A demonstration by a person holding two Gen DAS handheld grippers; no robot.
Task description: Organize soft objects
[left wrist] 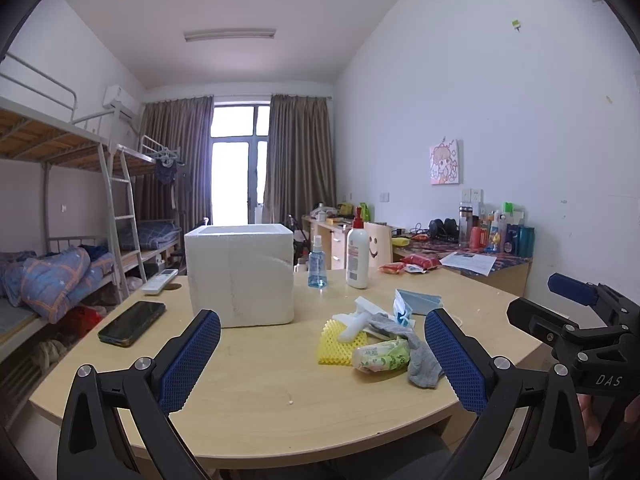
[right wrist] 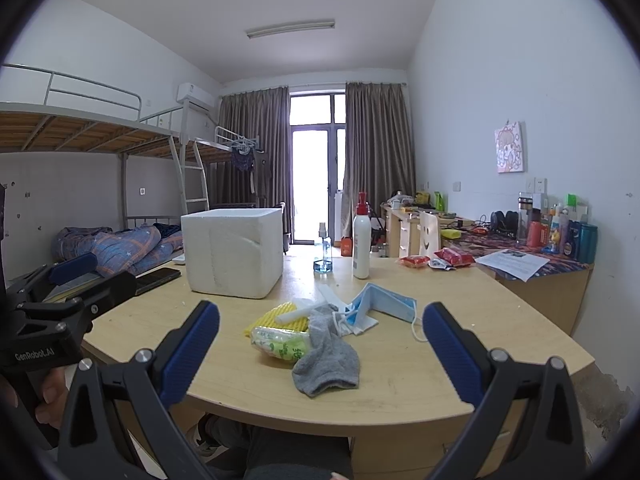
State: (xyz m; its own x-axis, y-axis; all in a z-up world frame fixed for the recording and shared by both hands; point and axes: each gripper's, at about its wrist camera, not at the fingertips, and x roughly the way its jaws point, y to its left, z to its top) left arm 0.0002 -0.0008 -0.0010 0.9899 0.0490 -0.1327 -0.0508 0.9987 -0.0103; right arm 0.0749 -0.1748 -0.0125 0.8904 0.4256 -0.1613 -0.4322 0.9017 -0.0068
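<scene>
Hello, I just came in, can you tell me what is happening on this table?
A person holds two grippers, the left gripper and the right gripper, both open and empty above the near edge of the table. A pile of soft things lies ahead: grey sock, yellow foam net, tissue pack, blue face mask. The white foam box stands behind. Nothing is picked up yet.

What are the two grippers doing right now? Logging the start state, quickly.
Left gripper: open, holding nothing, above the table.
Right gripper: open, holding nothing, facing the sock.
</scene>
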